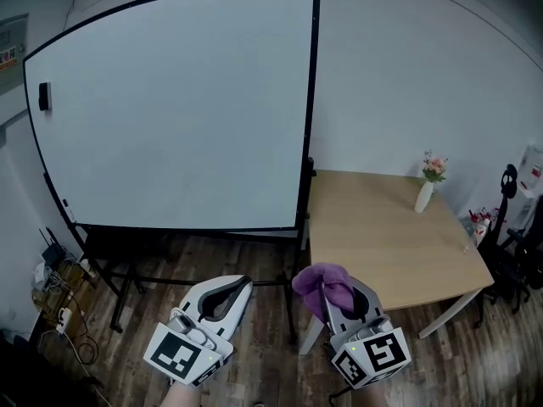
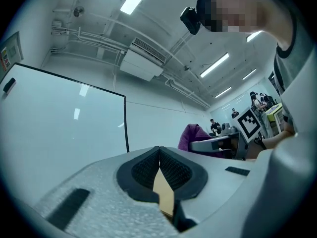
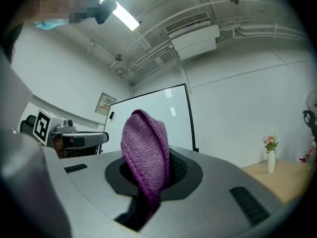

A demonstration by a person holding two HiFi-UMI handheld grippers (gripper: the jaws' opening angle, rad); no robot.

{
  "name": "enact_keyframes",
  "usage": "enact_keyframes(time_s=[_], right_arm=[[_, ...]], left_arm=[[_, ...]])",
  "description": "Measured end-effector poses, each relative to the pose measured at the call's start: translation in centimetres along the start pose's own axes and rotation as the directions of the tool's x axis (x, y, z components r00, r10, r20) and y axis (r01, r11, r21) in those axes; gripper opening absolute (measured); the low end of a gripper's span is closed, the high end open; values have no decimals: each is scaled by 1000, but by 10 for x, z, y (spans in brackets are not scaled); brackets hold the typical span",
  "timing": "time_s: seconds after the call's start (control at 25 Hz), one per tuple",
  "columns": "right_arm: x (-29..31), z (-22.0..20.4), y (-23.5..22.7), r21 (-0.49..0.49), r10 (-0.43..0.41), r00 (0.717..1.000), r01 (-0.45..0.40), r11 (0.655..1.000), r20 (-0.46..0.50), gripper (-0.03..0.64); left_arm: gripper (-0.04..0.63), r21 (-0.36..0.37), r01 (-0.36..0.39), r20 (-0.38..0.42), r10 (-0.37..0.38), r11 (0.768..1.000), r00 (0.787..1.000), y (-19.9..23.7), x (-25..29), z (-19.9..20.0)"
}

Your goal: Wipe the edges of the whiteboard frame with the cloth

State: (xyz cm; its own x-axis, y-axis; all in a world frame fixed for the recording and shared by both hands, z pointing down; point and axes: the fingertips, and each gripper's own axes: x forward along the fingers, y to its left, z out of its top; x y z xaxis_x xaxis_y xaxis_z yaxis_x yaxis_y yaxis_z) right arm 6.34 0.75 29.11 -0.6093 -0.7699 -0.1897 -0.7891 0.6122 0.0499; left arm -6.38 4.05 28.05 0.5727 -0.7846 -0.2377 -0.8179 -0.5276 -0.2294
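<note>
Cloth (image 3: 146, 152) is purple and fuzzy, and the right hand-held gripper (image 1: 339, 299) is clenched on it. The jaws pinch the lower part. A big soft bunch sticks up past the tips. I think it is held this way so the soft part rubs the frame, not the hard jaws.

The left hand-held gripper (image 2: 159, 155) is squeezed closed with nothing in it. Its black pads touch at the tip. It sits low, just beside the right one. It likely has no job yet, so it waits out of the way.

Both point toward the whiteboard (image 1: 178, 108), which stands on the wood floor (image 1: 254, 261) in front of the person. Its thin black frame (image 1: 310, 100) runs around the white part. The cloth is low, below the bottom right corner of the board and not touching it. So the wiping has not begun, I think. The right side edge looks like the nearest one to reach.

A light wood table (image 1: 382, 236) stands right of the board, close to that edge. A small white vase (image 1: 424, 195) with flowers is on it, well apart from the cloth.
</note>
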Motion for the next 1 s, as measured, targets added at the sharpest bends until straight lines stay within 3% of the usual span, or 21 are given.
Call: enact_keyframes(time_s=[0.28, 0.56, 1.0], right_arm=[[20, -8, 2, -4, -29, 999, 29, 1000, -14, 52], [41, -19, -28, 16, -64, 998, 65, 998, -28, 52], [113, -9, -79, -6, 4, 1000, -4, 1000, 10, 51]], left_arm=[[17, -35, 14, 0, -14, 999, 1000, 28, 5, -14], [17, -52, 38, -9, -39, 998, 999, 39, 35, -32], [17, -9, -23, 5, 23, 1000, 1000, 81, 97, -38]])
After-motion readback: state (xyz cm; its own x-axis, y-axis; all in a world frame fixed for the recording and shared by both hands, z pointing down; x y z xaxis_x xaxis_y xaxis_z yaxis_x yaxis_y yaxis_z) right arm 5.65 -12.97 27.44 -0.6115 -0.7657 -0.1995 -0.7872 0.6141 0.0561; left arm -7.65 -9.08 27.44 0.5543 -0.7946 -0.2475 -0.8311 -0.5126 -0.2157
